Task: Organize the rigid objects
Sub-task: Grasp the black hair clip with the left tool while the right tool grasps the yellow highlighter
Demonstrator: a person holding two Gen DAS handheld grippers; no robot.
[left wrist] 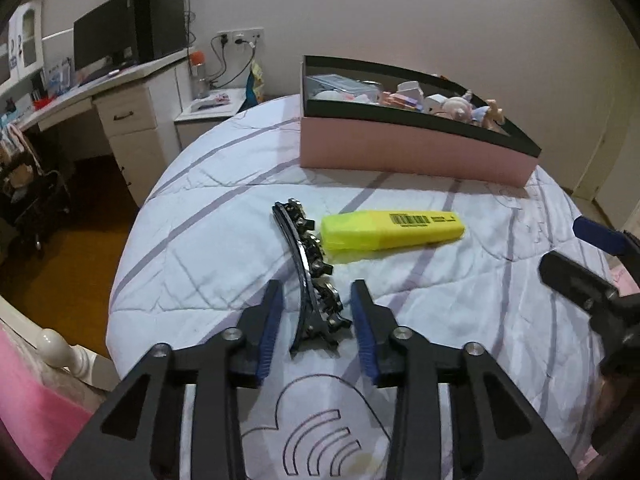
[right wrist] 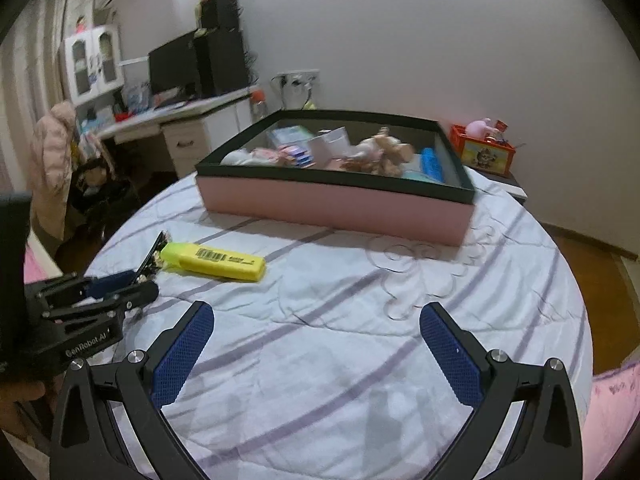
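On the striped bedspread the left gripper straddles the near end of a black, stud-decorated hair clip. Its blue pads stand narrowly apart on either side of the clip, with a sliver of gap showing on both sides, so the clip sits between them but is not yet pinched. A yellow highlighter lies just beside the clip, its cap end touching or almost touching the clip's studs. Further back stands the pink box with a black rim, already holding small toys and stationery.

The right gripper hovers over bare bedspread with its fingers spread wide and nothing between them, well apart from the highlighter.

The step in hand looks like picking up the hair clip for the box. The next move calls for closing fully on the clip's thin curved spine, which may slip or rotate, then lifting clear without dragging the highlighter along
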